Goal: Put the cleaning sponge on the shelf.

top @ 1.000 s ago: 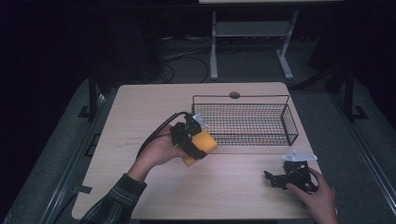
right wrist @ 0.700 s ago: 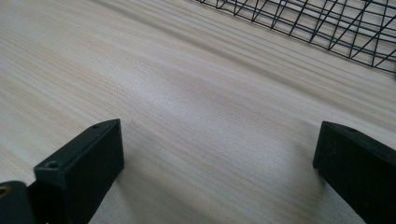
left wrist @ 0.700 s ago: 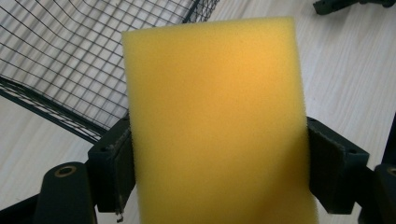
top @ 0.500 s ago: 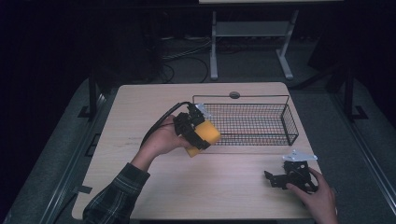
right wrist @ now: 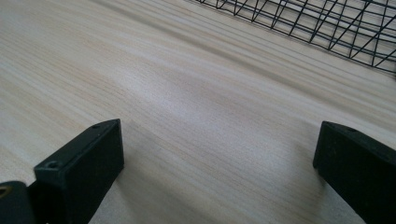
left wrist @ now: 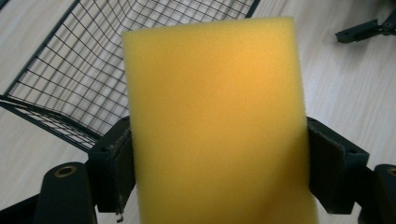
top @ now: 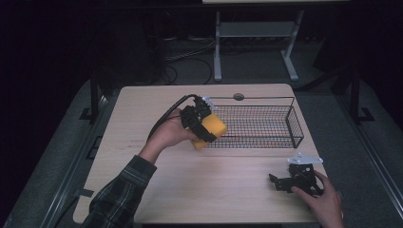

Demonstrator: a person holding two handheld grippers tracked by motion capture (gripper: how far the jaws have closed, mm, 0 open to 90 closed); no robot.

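High view: left tool [top: 205, 124] grips a sponge [top: 212, 128] at the basket [top: 295, 124] rim; early release could drop it outside. Right tool [top: 291, 180] rests wide.

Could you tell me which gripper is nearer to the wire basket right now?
Left. The left gripper, holding the yellow sponge, is at the wire basket's near-left corner; the right gripper rests on the table nearer the person, apart from it.
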